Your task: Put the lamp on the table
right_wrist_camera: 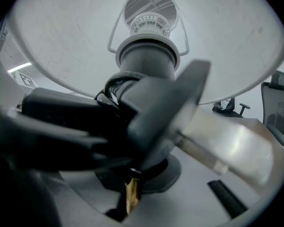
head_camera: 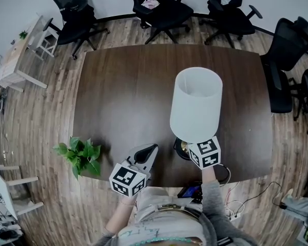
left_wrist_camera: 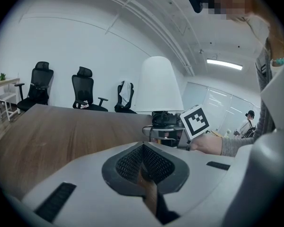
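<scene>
on the left, my left gripper (head_camera: 150, 148) hovers over the near edge of the dark brown oval wooden table (head_camera: 128, 86), its jaws pressed together with nothing between them; it has no part in the carry right now.

to its right, the white drum-shaded lamp with a dark round base (head_camera: 196, 104) stands upright over the table's near edge. my right gripper (right_wrist_camera: 131, 181) has it, jaws pinched narrow low down under the dark socket, on what looks like a thin brass-coloured stem. i judge this to be the set-down itself. whether the base touches the wood, i cannot tell.

the next move calls for bringing the base flat and fully onto the table, a little farther from the near edge, keeping the tall shade from tipping, and only then letting the jaws part.

around it, from the left: a small light wooden side desk (head_camera: 18, 55) far off by the wall, a leafy green plant (head_camera: 81, 155) at the table's near left corner, black office chairs (head_camera: 161, 9) along the far side and another (head_camera: 287, 50) at the right end, and loose cables (head_camera: 246, 199) on the floor near right. the tabletop ahead is bare, so nothing blocks the lamp; the near edge is the one risk i see.
</scene>
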Action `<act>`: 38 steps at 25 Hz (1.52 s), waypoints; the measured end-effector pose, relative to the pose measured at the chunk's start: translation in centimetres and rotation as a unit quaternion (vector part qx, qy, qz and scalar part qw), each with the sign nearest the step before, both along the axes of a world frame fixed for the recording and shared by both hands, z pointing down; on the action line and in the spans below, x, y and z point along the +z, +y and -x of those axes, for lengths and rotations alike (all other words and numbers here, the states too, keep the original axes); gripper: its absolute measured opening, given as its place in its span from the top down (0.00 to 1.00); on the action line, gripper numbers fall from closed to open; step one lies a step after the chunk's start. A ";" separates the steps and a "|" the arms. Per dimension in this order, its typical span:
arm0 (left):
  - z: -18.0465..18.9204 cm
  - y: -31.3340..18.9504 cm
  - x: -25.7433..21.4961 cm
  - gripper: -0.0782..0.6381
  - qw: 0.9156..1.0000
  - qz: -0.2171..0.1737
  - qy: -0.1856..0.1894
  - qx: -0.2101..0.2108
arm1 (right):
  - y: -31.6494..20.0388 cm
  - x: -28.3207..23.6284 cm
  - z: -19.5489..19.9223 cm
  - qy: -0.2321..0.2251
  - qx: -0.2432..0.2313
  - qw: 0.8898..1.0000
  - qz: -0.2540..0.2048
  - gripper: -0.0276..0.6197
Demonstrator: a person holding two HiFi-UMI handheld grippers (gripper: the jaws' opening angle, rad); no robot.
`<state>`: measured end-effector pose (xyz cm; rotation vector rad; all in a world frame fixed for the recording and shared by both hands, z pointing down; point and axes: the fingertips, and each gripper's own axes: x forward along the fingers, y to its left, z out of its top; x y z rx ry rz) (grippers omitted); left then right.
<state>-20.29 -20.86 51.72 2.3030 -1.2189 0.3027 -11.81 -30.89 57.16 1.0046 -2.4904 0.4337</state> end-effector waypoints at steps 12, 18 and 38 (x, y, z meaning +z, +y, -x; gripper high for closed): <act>-0.6 -0.4 0.5 0.88 1.000 0.000 0.003 0.011 | 0.7 1.8 -0.2 0.010 0.000 1.000 0.009 0.93; -1.3 -0.9 0.0 0.87 1.000 -0.007 0.007 0.021 | 1.5 2.7 -0.6 0.008 0.005 1.000 0.018 0.93; -1.2 -4.8 -4.8 0.87 0.992 -0.097 0.042 0.068 | 2.2 3.0 -0.3 -0.014 -0.008 0.999 0.037 0.93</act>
